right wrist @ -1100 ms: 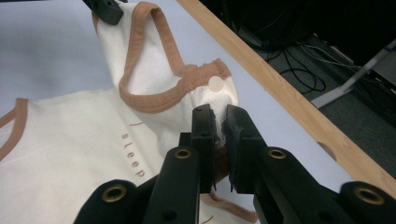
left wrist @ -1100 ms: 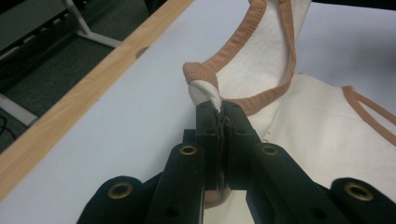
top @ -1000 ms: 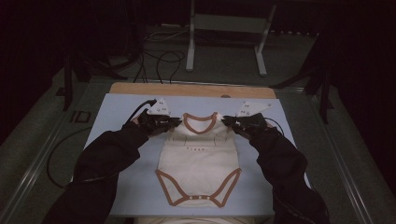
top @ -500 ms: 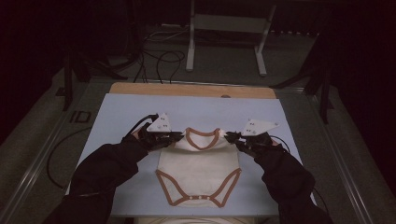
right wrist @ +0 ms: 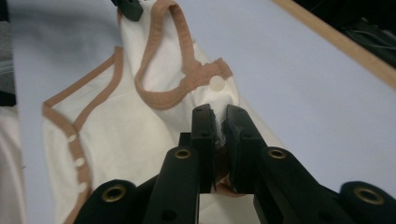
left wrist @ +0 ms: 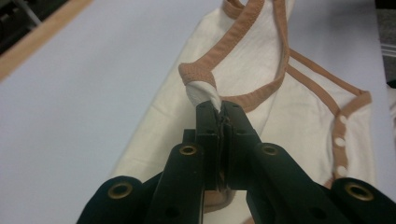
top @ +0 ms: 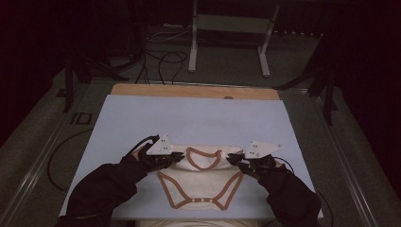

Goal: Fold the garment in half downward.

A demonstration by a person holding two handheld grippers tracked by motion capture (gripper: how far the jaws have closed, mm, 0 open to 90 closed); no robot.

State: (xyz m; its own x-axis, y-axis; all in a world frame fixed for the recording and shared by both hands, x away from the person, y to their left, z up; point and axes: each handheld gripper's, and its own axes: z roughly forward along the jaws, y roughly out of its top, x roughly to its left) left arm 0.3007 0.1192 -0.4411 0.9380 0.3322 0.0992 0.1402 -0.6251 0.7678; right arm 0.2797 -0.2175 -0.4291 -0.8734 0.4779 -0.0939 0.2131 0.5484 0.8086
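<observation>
A cream baby bodysuit (top: 201,182) with tan trim lies on the pale blue table top near the front edge, its top part folded down toward the snap end. My left gripper (top: 176,156) is shut on the bodysuit's left shoulder (left wrist: 201,91), pinching a tuft of cream cloth under the tan binding. My right gripper (top: 232,161) is shut on the right shoulder (right wrist: 215,100), just below a white snap. The neck opening (top: 203,157) sits between the two grippers. The snaps along the crotch (top: 202,200) face the person.
The blue mat (top: 189,123) stretches away bare beyond the garment to a wooden strip (top: 194,91) at the far edge. A metal stand (top: 229,42) and cables (top: 161,52) lie on the floor behind the table. More cream cloth (top: 198,222) hangs at the front edge.
Both grippers have pulled the shoulders toward the person, folding the bodysuit's top down over its body, and have spread a little farther apart.
</observation>
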